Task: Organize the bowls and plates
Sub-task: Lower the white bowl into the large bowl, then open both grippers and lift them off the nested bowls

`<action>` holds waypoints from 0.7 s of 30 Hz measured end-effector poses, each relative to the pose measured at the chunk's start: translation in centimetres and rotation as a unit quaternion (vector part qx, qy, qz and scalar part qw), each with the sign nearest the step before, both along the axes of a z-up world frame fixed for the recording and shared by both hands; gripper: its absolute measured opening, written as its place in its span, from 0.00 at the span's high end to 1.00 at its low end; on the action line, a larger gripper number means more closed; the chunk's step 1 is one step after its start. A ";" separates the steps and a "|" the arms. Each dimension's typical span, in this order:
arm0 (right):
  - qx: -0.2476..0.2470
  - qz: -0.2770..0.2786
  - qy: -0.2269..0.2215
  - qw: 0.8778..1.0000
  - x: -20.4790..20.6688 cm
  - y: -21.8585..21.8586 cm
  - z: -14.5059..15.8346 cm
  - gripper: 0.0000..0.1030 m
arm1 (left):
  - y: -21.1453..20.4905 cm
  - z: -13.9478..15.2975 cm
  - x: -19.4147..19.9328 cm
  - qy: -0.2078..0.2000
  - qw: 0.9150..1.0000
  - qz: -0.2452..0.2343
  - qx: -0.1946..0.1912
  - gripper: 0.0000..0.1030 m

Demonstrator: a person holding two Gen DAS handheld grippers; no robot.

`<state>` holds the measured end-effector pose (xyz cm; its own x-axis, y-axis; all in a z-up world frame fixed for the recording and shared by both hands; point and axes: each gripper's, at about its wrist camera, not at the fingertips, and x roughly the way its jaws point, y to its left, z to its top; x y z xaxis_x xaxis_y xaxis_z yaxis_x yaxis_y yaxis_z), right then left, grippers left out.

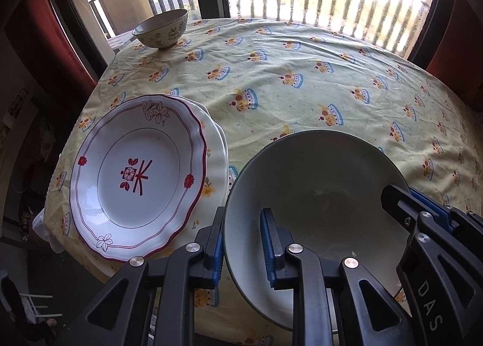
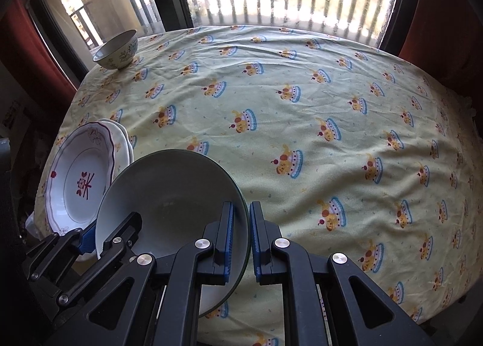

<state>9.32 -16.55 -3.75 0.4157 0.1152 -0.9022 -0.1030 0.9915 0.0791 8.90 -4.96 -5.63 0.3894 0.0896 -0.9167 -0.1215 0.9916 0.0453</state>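
The big round pale-green bowl with a dark rim sat low in the middle of the left wrist picture, on the bench with its yellow cloth of little cake prints. Both tools had hold of it at once. The left gripper was clenched on the bowl's left rim, one blue finger outside the wall and one inside. The right gripper was clenched on the bowl's right rim in the same way, and it showed at the lower right of the left wrist picture too. So the bowl lay right between the two hands, and neither hand was nearer than the other. Both grippers pointed steeply down at the bench, with the bowl's open mouth facing up. Just beside the bowl, to its left, sat a white plate with a wavy red edge and red flowers, resting on another white plate. The big bowl's rim looked very near those plates, maybe touching; I could not tell. A small cream bowl with painted leaves stood far off at the upper left of the picture, near the window. I think the bowl had to go to that small bowl, up and to the left.
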 end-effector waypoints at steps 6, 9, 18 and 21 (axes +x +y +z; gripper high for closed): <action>0.009 0.000 -0.006 1.000 -0.1 0.0 0.1 0.85 | 0.3 0.1 0.1 0.008 0.999 -0.018 -0.025 0.66; 0.006 0.000 -0.003 1.000 -0.1 0.2 0.3 0.85 | 0.4 0.3 0.3 0.011 0.999 -0.027 -0.022 0.63; 0.027 -0.010 -0.017 0.999 0.6 1.6 2.3 0.42 | 2.6 2.3 2.2 -0.006 0.998 -0.056 -0.036 0.34; 0.027 -0.012 -0.016 0.999 1.5 2.8 2.8 0.36 | 3.8 2.8 3.1 -0.013 0.997 -0.064 -0.040 0.33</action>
